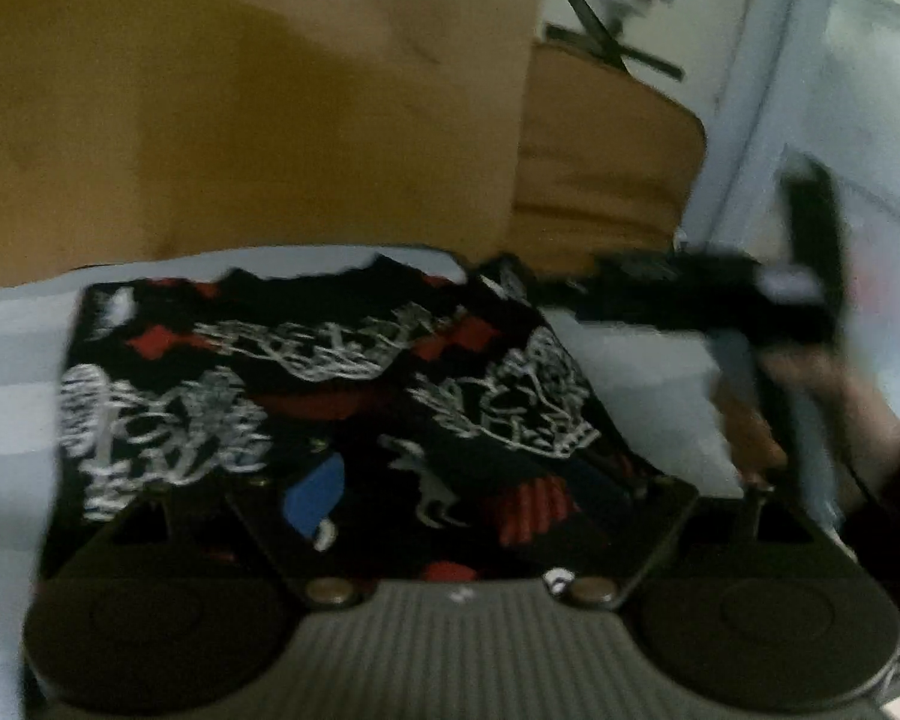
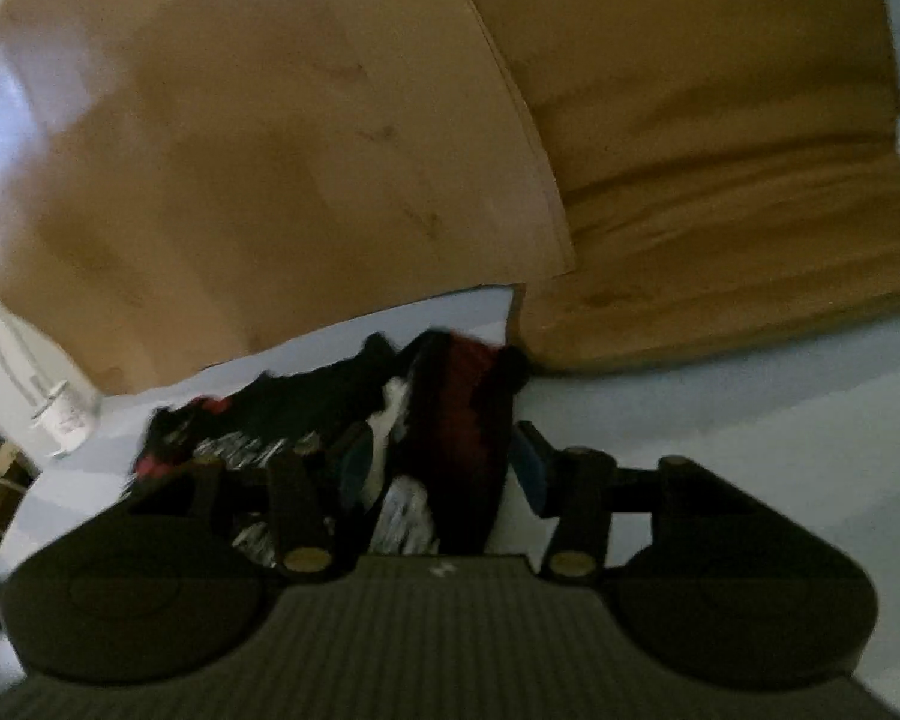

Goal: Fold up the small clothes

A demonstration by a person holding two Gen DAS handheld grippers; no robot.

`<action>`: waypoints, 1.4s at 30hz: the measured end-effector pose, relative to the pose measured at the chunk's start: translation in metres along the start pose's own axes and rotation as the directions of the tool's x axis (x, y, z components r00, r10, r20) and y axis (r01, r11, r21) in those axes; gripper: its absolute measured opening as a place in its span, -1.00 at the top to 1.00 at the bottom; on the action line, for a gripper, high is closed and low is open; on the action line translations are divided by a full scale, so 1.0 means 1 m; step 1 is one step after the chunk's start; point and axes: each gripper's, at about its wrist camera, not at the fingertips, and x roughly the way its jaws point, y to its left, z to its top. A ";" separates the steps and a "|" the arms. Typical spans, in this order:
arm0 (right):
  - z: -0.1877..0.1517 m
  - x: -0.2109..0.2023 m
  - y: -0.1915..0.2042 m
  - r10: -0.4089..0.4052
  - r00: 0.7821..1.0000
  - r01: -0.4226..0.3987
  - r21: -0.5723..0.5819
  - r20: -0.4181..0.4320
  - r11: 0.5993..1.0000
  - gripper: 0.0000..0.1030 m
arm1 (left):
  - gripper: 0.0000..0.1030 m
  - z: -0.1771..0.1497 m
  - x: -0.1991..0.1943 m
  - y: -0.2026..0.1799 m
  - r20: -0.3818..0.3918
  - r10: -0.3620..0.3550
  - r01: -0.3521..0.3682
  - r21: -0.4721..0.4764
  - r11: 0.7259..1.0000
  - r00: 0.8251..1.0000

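A black garment [image 1: 330, 396] printed in white, red and blue lies flat on a pale blue sheet [image 1: 12, 360]. My left gripper [image 1: 450, 486] hovers over its near edge, jaws spread wide, nothing between the pads. My right gripper [image 1: 720, 300] shows blurred at the garment's far right corner, held by a hand [image 1: 834, 384]. In the right wrist view, a raised fold of the black and dark red garment [image 2: 456, 420] stands between the jaws of my right gripper [image 2: 444, 462]. The blue pads [image 2: 528, 462] stand apart from the cloth, so the gripper is open.
A tan wooden panel [image 1: 240, 108] rises behind the sheet, with a tan cushion [image 1: 606, 150] beside it. A white cup [image 2: 63, 414] stands at the sheet's left edge. White wall with black tape strips [image 1: 606, 42] lies to the right.
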 end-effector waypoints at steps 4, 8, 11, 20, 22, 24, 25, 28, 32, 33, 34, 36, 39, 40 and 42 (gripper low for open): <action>0.006 0.022 0.003 0.006 0.998 -0.009 -0.049 -0.064 0.999 0.64 | -0.63 0.001 0.030 -0.004 -0.042 -0.038 0.037 -0.017 0.999 0.998; 0.018 0.011 -0.006 -0.091 0.995 0.098 -0.178 0.046 0.979 0.80 | -0.70 -0.007 0.051 -0.006 -0.053 -0.010 0.011 0.014 1.000 0.999; 0.015 0.018 -0.027 -0.041 0.999 0.042 -0.154 0.009 0.987 0.78 | -0.80 -0.018 0.059 -0.027 -0.037 0.070 -0.064 0.151 0.987 0.997; 0.020 0.006 -0.031 0.051 0.998 -0.048 -0.089 0.031 0.995 0.66 | -0.76 -0.002 0.044 -0.012 -0.042 -0.025 0.026 0.021 0.999 0.999; 0.021 0.005 -0.035 0.037 0.998 -0.034 -0.063 0.043 0.997 0.48 | -0.81 0.011 0.040 -0.002 -0.019 -0.041 0.040 -0.042 0.998 0.999; 0.023 0.002 -0.041 0.036 0.998 -0.034 -0.026 0.060 0.999 0.31 | -0.90 0.022 0.043 0.013 -0.006 -0.057 0.056 -0.119 0.991 0.998; 0.024 0.002 -0.044 0.048 0.997 -0.048 0.001 0.064 0.999 0.31 | -0.92 0.027 0.047 0.018 -0.009 -0.054 0.052 -0.145 0.988 0.998; 0.026 0.006 -0.048 0.101 0.994 -0.103 0.044 0.048 0.994 0.80 | -0.25 0.035 0.078 0.035 -0.075 -0.062 0.045 -0.216 0.975 0.995; 0.030 -0.004 -0.030 0.272 0.955 -0.275 0.007 0.115 0.961 0.78 | 0.75 0.034 0.067 0.023 -0.064 -0.049 0.037 -0.176 0.984 0.997; 0.031 -0.002 -0.024 0.275 0.954 -0.275 -0.016 0.119 0.961 0.78 | 0.75 0.033 0.059 0.022 -0.042 -0.023 0.016 -0.158 0.987 0.999; 0.031 0.003 -0.019 0.267 0.958 -0.265 -0.030 0.105 0.964 0.78 | 0.75 0.030 0.051 0.021 -0.026 0.016 -0.020 -0.139 0.990 1.000; 0.027 0.028 -0.009 0.172 0.984 -0.169 -0.079 0.037 0.982 0.77 | 0.75 0.022 0.042 0.021 -0.021 0.070 -0.073 -0.145 0.987 0.997; 0.016 0.055 -0.004 0.101 0.994 -0.104 -0.138 -0.030 0.985 0.71 | 0.75 0.014 0.041 0.020 -0.039 0.101 -0.106 -0.161 0.981 0.994; 0.018 0.050 -0.003 0.101 0.995 -0.102 -0.127 -0.018 0.987 0.67 | 0.74 0.014 0.040 0.018 -0.034 0.105 -0.109 -0.148 0.983 0.994; 0.022 0.029 -0.007 0.134 0.990 -0.129 -0.088 0.053 0.988 0.31 | 0.74 0.015 0.036 0.017 -0.035 0.098 -0.102 -0.150 0.983 0.995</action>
